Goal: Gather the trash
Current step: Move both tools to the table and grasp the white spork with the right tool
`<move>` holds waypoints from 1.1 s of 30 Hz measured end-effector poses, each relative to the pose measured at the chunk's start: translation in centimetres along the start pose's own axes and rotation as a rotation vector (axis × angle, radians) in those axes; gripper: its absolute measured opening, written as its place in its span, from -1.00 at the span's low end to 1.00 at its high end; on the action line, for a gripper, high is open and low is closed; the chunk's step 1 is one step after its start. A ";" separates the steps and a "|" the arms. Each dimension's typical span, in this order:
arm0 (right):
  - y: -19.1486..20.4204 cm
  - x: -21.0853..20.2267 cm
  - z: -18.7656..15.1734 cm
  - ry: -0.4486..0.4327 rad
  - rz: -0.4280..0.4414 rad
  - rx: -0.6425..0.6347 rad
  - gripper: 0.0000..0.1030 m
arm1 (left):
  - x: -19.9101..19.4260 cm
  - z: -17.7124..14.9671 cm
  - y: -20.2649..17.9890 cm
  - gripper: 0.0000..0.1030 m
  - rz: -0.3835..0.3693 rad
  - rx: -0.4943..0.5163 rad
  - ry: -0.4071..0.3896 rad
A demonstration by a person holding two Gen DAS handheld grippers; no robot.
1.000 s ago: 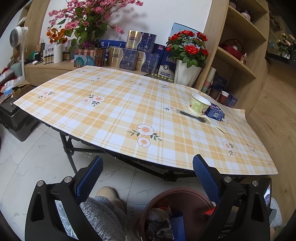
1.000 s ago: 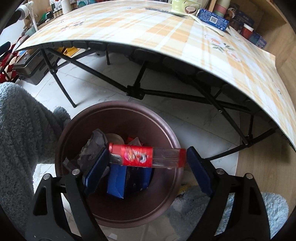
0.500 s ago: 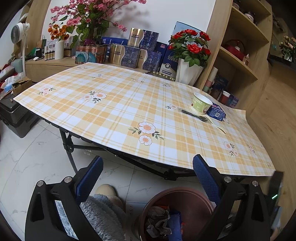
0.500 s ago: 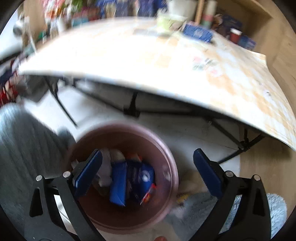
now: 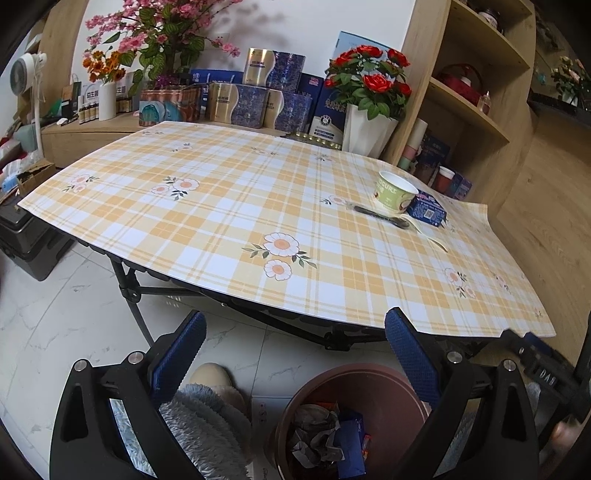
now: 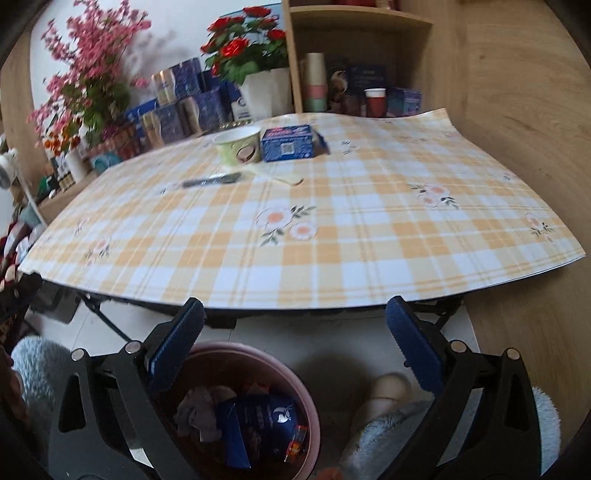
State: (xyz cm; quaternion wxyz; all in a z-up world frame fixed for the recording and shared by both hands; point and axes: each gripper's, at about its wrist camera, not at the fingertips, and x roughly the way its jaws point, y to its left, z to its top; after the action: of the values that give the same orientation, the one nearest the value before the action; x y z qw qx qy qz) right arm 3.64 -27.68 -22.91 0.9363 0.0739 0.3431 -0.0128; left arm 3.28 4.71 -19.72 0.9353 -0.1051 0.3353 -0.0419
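Right tool (image 6: 293,345): spread as wide as it goes, nothing between its blue pads, touching nothing; it hangs over the near edge of the table with the bin below it.
Left tool (image 5: 293,356): also spread wide and empty, pointing down across the table edge, clear of everything.
Bin (image 6: 308,402): a round brown bin on the floor just in front of the table, between the person's fuzzy grey slippers (image 5: 207,417); inside lie crumpled grey wrapping, a dark blue packet (image 6: 267,417) and a small red piece low at the right.
Trash on the table: a pale green yogurt cup (image 5: 393,192) stands upright at the far right, a blue carton (image 5: 426,210) touching it on the right side, a black spoon (image 5: 382,217) lying flat just in front, and a thin pale strip (image 5: 430,238) beside the spoon.
Table (image 5: 221,221): a folding table on black crossed legs, covered with a yellow and white checked cloth printed with daisies; the cloth is bare apart from that far right cluster.
Room: white marble-pattern floor tiles, a wooden shelf unit (image 5: 480,92) at the right, a white vase of red roses (image 5: 367,85) and pink blossoms (image 5: 159,33) behind the table, blue and gold boxes (image 5: 266,92) stacked along the wall, a white fan (image 5: 24,74) at the far left.
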 end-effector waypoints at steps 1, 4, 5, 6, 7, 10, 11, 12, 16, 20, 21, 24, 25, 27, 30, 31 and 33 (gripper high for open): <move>-0.2 0.0 0.1 -0.001 0.005 0.011 0.89 | 0.1 0.0 -0.1 0.84 -0.005 0.005 0.005; -1.3 0.2 0.6 0.003 0.057 0.066 0.89 | 0.5 0.0 -0.5 0.84 -0.011 0.020 0.016; -1.6 0.3 0.8 0.001 0.065 0.078 0.89 | 0.6 0.0 -0.6 0.84 -0.017 0.025 0.020; -1.9 0.5 1.0 -0.003 0.072 0.085 0.89 | 0.7 0.1 -0.7 0.84 -0.025 0.027 0.023; -2.1 0.6 1.2 -0.004 0.068 0.085 0.89 | 0.8 0.2 -0.8 0.84 -0.037 0.027 0.026; -2.4 1.3 2.0 0.024 0.065 0.079 0.89 | 1.2 0.7 -1.1 0.84 -0.066 0.033 0.038; -2.6 1.6 2.3 0.033 0.073 0.078 0.89 | 1.4 1.0 -1.4 0.84 -0.077 0.047 0.040; -2.8 1.9 2.6 0.040 0.091 0.077 0.89 | 1.7 1.3 -1.7 0.84 -0.084 0.065 0.043; -2.9 4.1 4.6 0.091 0.112 0.033 0.89 | 3.1 2.9 -3.1 0.84 -0.102 0.150 0.042; -2.0 6.6 7.6 0.078 0.079 -0.082 0.87 | 5.1 5.6 -4.5 0.84 -0.141 0.218 0.027; -1.7 7.6 8.5 0.088 0.089 -0.110 0.83 | 5.8 6.5 -4.9 0.84 -0.155 0.233 0.023; -0.9 10.2 10.5 0.120 0.114 -0.173 0.57 | 7.6 8.9 -5.7 0.84 -0.183 0.238 0.011; -0.4 11.5 11.4 0.132 0.124 -0.194 0.52 | 8.1 9.5 -5.8 0.84 -0.196 0.227 0.007; 0.3 13.3 12.6 0.142 0.129 -0.229 0.41 | 9.0 10.5 -5.9 0.84 -0.223 0.199 0.005; 1.9 16.2 14.3 0.174 0.123 -0.306 0.08 | 10.4 11.2 -5.9 0.84 -0.234 0.167 0.012; 2.5 17.4 14.9 0.207 0.118 -0.326 0.00 | 10.9 11.3 -5.7 0.84 -0.234 0.153 0.015; 3.2 18.8 15.6 0.246 0.155 -0.328 -0.01 | 11.4 11.3 -5.3 0.84 -0.245 0.119 0.022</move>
State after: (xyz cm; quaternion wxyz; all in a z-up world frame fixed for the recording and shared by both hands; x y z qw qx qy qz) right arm 28.21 -26.30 -22.86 0.8851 -0.0521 0.4454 0.1245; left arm 19.28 -0.20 -17.08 0.9239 -0.0891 0.3272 -0.1770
